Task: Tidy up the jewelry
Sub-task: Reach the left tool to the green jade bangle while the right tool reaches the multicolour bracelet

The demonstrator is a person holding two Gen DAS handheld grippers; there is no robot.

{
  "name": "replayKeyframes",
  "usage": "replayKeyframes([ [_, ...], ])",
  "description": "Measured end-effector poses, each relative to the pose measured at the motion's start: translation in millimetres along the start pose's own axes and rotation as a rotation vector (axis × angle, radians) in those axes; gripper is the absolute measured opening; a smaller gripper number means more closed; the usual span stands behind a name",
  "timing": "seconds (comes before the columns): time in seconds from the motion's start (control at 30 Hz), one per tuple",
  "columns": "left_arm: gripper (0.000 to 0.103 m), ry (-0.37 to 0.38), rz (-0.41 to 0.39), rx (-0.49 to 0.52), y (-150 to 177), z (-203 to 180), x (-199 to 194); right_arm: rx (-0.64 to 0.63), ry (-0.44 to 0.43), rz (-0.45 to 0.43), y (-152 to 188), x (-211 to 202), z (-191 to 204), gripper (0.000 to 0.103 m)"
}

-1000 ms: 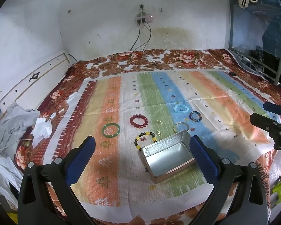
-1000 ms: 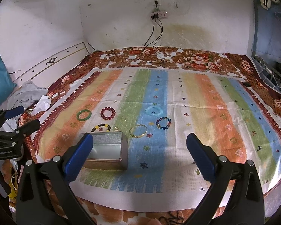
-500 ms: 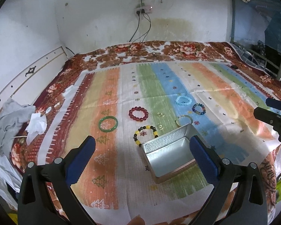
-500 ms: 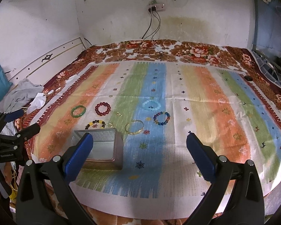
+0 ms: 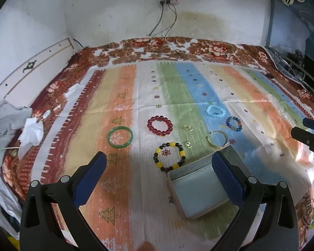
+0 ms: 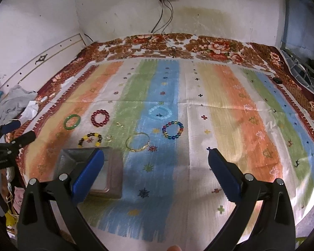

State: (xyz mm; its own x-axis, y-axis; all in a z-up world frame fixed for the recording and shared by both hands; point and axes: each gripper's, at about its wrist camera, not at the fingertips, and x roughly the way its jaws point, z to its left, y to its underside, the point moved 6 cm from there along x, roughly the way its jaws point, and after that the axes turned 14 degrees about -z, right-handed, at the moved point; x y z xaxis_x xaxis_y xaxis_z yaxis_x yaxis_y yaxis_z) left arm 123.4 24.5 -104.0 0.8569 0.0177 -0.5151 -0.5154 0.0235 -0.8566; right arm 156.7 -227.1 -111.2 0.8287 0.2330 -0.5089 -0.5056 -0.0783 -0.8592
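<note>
Tin: empty; bracelets loose on cloth. Left gripper, right gripper: both spread, empty. Risk: thin beads may slip from the pads, since they lie flat.

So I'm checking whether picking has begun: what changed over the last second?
Both grippers moved forward and lower toward the jewelry, so the metal tin and bracelets loom larger. The left gripper and right gripper stay wide open; nothing was gripped or released. The green bangle, red bead bracelet, yellow-black bracelet and gold bangle lie where they were, and the tin holds no jewelry.
</note>
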Motion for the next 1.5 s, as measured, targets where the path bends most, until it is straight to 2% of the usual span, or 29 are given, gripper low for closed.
replayKeyframes([
  [0.2,0.098,-0.039,0.037,0.015,1,16,27,0.003,0.004,0.029,2,25,-6,0.099],
  [0.33,0.098,0.040,0.068,-0.077,6,24,48,0.006,0.031,0.059,3,47,-16,0.099],
  [0.63,0.098,-0.027,0.111,-0.106,14,46,83,0.013,0.046,0.146,12,89,-38,0.099],
  [0.83,0.098,-0.086,0.149,-0.089,21,62,104,-0.017,0.052,0.205,19,119,-44,0.099],
  [0.93,0.098,-0.084,0.190,-0.078,26,71,118,-0.007,0.059,0.232,21,133,-49,0.099],
  [1.27,0.098,-0.133,0.224,-0.074,34,96,143,0.019,0.083,0.293,26,173,-58,0.098],
  [1.4,0.098,-0.109,0.265,-0.133,40,106,156,0.025,0.081,0.324,32,190,-62,0.098],
  [1.5,0.098,-0.119,0.274,-0.147,44,114,165,0.026,0.099,0.345,37,201,-67,0.098],
])
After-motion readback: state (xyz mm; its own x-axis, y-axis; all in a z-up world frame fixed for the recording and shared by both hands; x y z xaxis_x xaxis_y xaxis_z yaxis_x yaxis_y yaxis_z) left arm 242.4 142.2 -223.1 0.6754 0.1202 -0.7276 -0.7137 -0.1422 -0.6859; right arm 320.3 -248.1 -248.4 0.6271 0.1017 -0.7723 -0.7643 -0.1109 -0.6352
